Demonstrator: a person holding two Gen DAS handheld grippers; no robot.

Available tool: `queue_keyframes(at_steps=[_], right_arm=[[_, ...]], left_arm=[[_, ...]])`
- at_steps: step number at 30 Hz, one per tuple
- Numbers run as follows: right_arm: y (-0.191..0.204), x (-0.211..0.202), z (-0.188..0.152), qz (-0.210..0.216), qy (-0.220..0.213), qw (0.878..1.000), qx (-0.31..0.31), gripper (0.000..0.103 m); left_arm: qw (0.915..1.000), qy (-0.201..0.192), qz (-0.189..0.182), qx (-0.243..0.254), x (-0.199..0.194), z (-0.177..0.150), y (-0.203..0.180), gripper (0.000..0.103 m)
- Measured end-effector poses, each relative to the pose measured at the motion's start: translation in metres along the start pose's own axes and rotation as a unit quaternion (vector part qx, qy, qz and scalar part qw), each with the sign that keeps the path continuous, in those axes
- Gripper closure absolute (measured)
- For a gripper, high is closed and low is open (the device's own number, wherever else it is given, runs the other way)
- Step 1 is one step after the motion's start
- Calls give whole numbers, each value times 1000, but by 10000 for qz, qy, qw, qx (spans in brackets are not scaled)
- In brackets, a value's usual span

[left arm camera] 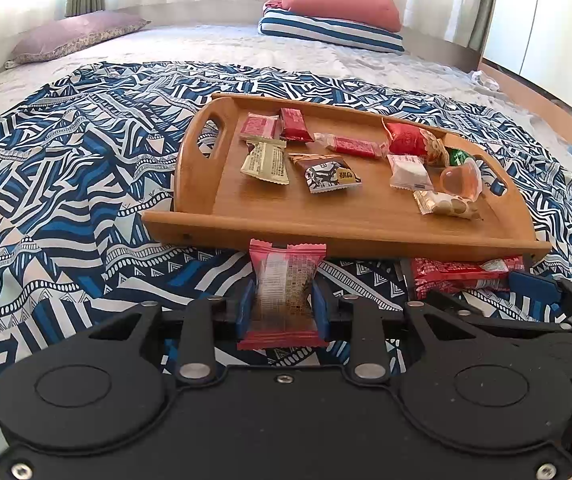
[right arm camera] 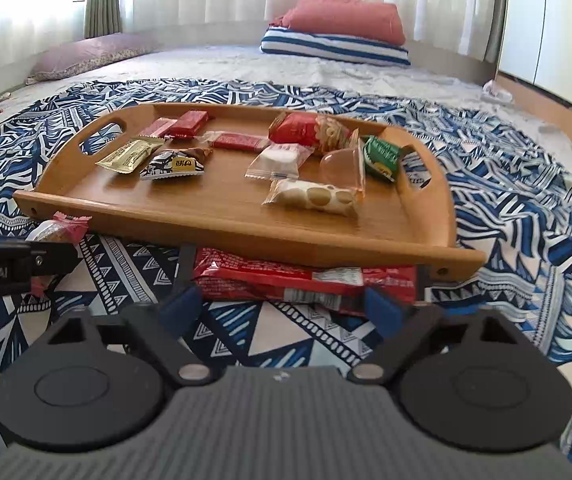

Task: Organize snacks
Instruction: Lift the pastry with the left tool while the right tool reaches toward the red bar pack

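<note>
A wooden tray [left arm camera: 278, 216] [right arm camera: 214, 216] with several wrapped snacks stands on a blue patterned cloth on the bed. My left gripper [left arm camera: 284, 308] is shut on a pink-edged clear snack packet [left arm camera: 286, 288], held just in front of the tray's near rim; that packet also shows in the right wrist view [right arm camera: 62, 230]. My right gripper [right arm camera: 282, 304] is open, its blue pads either side of a red snack bag [right arm camera: 306, 280] [left arm camera: 458, 274] that lies on the cloth in front of the tray's near edge.
The patterned cloth [left arm camera: 66, 200] covers the bed around the tray. A purple pillow [left arm camera: 74, 36] lies far left, and a red pillow on a striped one [left arm camera: 338, 12] far back. White cupboards [left arm camera: 550, 20] stand at the right.
</note>
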State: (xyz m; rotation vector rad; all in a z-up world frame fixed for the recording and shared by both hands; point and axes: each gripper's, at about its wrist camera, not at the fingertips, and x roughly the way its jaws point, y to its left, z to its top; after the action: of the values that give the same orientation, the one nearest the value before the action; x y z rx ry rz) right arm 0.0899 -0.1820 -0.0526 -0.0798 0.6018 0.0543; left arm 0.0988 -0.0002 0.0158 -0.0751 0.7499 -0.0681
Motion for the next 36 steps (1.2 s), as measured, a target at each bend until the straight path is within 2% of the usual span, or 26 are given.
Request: queue_keyframes(at_steps=[4,7,8,10,12,14,15,17,20,23,25,27,29,32,34,36], right_arm=[[2,-7,-3,-7,-70,9998,-208,34],[3,-15,-1,390,-61,9991,-176,35],[3,-18,-1,577,-81,9981,-177,27],[8,-23,0,692,-161,9968,-368,26],[13,-24,2,376,-238,9964,-718,23],[13,-18,6,-23,-165,9968,-788,13],[7,-15,8,-132,-99,9982,-574,11],[-8,-9,10,-87,65,9999,14,0],[-32,0,8,55,236,9965,801,0],[-48,5,4,110,198,9913,1299,0],[-56,7,4,298,192,9873,1546,0],[-60,7,5,533,185,9841,1686,8],[-58,4,5,548,142,9850,1628,30],[-50,-4,6,499,64,9890,1391,51],[-45,-9,7,588,90,9902,1260,63],[-38,-16,8,651,107,9924,1037,69]], left_arm=[[10000,7,-4,-45,1,1,1,74],[10000,4,-11,-66,2,2,2,73],[10000,4,-9,-65,2,2,2,73],[10000,6,-10,-67,2,2,2,73],[10000,-4,-9,-70,2,3,4,73],[10000,-13,-2,-89,2,3,5,73],[9999,-12,-8,-106,2,4,5,73],[9999,-10,-18,-139,3,4,7,73],[9999,5,-6,-129,4,4,8,74],[9999,4,-4,-141,5,3,9,74],[9999,7,-5,-160,5,3,9,74],[9998,4,-10,-181,5,4,10,74],[9998,-15,-10,-181,4,4,10,74],[9998,-41,-21,-181,3,5,9,74],[9998,-61,-20,-178,2,6,9,75],[9998,-78,-30,-186,0,7,10,75]])
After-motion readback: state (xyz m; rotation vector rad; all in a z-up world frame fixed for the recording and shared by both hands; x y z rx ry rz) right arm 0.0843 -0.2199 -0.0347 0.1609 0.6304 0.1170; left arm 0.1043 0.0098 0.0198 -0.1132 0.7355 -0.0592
